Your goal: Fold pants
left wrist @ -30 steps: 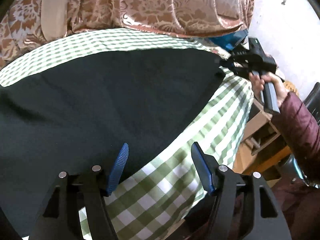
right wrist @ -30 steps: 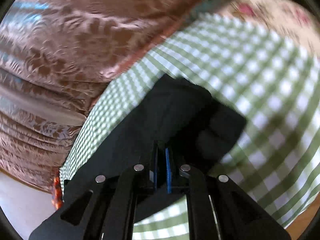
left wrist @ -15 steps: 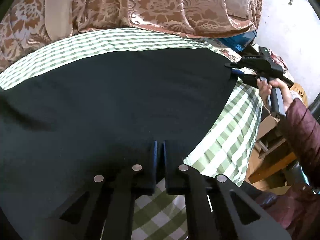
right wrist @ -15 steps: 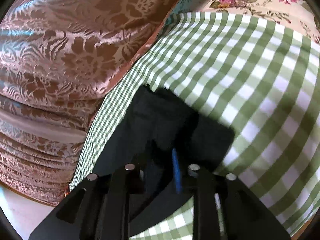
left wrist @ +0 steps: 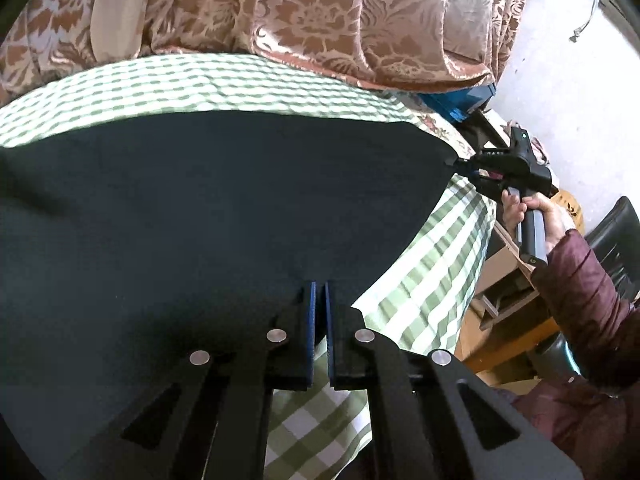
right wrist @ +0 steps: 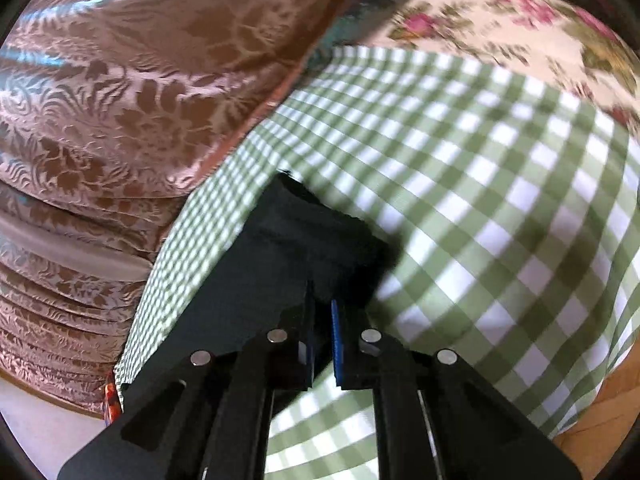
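The black pants [left wrist: 224, 208] are lying spread wide and flat across the green-and-white checked cloth [left wrist: 436, 264], a broad dark sheet of fabric with hardly a crease, its far edge running straight below the brown floral curtain [left wrist: 320, 20]. The left gripper [left wrist: 319, 292] is pinching the near edge of the pants, its blue-lined jaws pressed together on the black fabric, having just been closing onto it. Over at the right side of the left wrist view, the right gripper [left wrist: 454, 162] is clamping the far corner of the pants, and the person's hand [left wrist: 536, 216] in a maroon sleeve [left wrist: 580, 292] is gripping its handle. From the right wrist view, that corner is showing as a thicker, layered fold of black cloth, bunching slightly ahead of the tips, with the jaws closed on it. A rose-patterned fabric [right wrist: 500, 28] is peeking out beyond the checked cloth. The edge between the two grips is looking fairly taut and straight.
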The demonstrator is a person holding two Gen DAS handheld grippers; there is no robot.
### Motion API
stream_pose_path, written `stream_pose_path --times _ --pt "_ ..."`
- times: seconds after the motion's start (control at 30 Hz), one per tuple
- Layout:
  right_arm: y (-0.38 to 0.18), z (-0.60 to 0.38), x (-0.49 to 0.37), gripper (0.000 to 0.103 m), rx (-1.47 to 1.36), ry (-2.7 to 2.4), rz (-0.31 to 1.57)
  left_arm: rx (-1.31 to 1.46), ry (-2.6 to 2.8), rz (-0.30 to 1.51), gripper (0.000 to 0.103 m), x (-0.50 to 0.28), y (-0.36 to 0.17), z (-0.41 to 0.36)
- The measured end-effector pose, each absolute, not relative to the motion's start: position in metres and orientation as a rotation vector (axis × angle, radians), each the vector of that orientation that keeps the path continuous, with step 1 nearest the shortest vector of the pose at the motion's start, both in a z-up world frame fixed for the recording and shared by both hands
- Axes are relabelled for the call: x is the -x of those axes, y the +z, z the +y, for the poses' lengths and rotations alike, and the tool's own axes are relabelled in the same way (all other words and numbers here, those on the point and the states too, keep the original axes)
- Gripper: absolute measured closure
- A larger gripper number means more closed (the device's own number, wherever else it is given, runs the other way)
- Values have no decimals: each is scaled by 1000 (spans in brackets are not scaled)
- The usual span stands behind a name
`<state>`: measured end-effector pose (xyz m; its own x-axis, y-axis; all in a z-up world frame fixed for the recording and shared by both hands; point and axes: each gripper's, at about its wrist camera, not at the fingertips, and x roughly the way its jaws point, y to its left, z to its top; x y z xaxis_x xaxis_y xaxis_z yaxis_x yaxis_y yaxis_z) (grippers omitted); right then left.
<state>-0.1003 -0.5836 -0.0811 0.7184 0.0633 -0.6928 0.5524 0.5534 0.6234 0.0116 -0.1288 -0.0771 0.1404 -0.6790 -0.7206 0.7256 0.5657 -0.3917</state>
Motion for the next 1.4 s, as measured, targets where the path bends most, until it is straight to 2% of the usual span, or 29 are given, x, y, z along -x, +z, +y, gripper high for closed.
stream_pose_path --times 0.13,0.27,0.5,0.6,0.63,0.67,0.8,0.93,1.07,1.2,1.33,1.4 --pt "-91 -585 96 97 -972 -333 739 2 -1011 1052 100 -18 -82 -126" --pt "-83 -585 89 97 -947 -338 738 55 -990 1049 86 -19 -73 -114" --pt "-87 -582 81 96 -887 -375 820 91 -909 1039 86 -17 -70 -73" --pt "-75 -580 89 83 -873 -378 805 140 -836 1035 86 -20 -71 -48" --pt "-67 -578 93 74 -837 -401 802 153 -809 1020 86 -21 -68 -39" --pt "-59 -574 96 72 -814 -404 793 163 -787 1009 86 -21 -67 -30" --pt "-34 -539 92 72 -750 -249 787 200 -682 972 86 -22 -62 3" --pt "-28 -464 52 72 -647 33 864 208 -618 963 86 -23 -64 19" --pt "-44 -362 2 72 -524 305 1001 191 -553 979 86 -21 -70 25" --pt "-69 -301 -16 75 -420 416 1116 162 -481 993 86 -17 -79 37" --pt "-82 -295 -12 82 -358 412 1167 175 -474 998 86 -14 -82 48" --pt "-77 -298 -15 79 -353 418 1169 170 -470 993 86 -14 -76 47"
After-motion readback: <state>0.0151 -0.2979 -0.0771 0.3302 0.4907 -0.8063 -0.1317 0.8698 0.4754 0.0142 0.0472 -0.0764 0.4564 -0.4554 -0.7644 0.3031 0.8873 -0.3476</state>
